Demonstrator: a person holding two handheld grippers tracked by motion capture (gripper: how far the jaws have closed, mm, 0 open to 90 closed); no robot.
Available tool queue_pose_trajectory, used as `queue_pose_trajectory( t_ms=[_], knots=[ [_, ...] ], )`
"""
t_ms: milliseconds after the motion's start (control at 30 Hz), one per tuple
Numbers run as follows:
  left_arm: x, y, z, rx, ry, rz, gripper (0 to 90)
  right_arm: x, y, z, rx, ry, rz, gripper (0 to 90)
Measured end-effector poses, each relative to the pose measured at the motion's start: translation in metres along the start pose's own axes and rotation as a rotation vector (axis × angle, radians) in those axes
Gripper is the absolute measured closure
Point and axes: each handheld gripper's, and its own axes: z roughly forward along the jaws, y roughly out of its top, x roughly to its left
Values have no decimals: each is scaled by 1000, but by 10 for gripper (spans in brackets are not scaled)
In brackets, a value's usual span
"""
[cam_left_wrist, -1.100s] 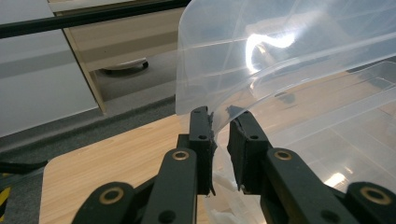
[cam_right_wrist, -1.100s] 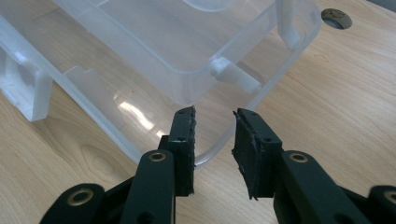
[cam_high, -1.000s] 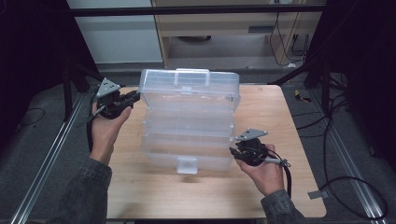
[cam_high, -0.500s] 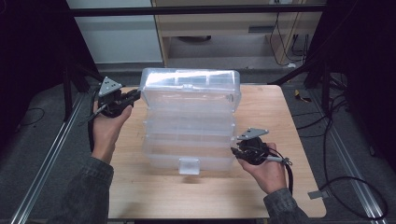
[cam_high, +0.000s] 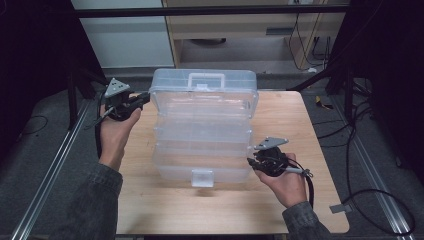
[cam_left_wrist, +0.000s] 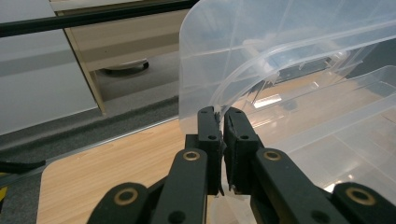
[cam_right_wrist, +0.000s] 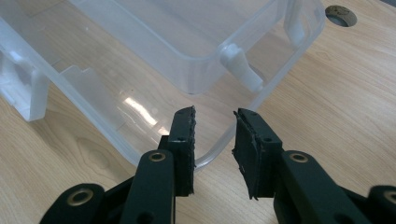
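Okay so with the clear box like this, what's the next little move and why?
Probably swing the lid further back with the left gripper, whose jaws have just closed on its edge. The right gripper straddles the base rim, jaws apart, likely steadying it.

A light wooden table (cam_high: 300, 125) carries a clear plastic tiered storage box (cam_high: 202, 150) standing open at its middle.

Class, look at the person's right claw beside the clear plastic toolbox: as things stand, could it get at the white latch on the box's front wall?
Probably yes. The right claw sits at the toolbox's near right corner, jaws apart, gripping nothing. The latch faces the bare table edge, nothing between them.
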Motion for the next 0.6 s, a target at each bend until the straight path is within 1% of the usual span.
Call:
queue_pose_trajectory(
  t_ms=[600],
  knots=[
    [5, 8, 8, 11, -1, -9, 866, -1, -1, 1, -7, 8, 10, 674]
  ],
)
